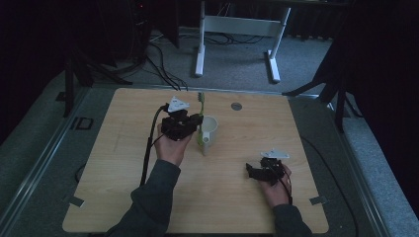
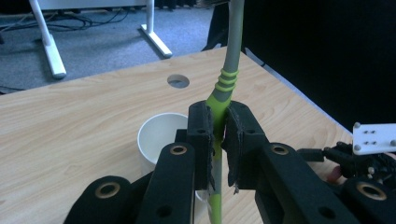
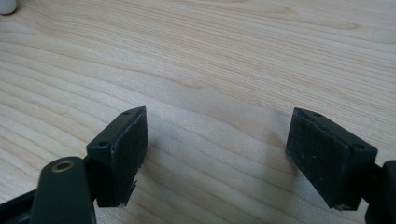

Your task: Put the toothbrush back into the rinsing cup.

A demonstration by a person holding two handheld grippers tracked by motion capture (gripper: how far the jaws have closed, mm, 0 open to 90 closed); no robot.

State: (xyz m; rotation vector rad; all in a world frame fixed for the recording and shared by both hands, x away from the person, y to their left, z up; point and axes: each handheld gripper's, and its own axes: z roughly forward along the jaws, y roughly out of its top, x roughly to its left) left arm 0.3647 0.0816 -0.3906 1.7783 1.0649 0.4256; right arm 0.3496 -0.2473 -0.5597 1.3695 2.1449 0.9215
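My left tool (image 2: 218, 135) is clamped on the green toothbrush (image 2: 223, 88), which I hold upright just beside the white cup (image 2: 156, 135), its lower end reaching down alongside the cup's wall. My right tool (image 3: 217, 154) stands wide open over bare worktop (image 3: 210, 56), well apart from the cup.

A lab: dark curtains (image 1: 380, 74), floor cables (image 1: 163, 64) (loose), a bare wooden table (image 1: 123, 197) on grey carpet (image 1: 237, 69).

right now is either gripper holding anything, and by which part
The left gripper is shut on the toothbrush, gripping its green handle just below the ribbed rings. The right gripper is open over bare table and holds nothing.
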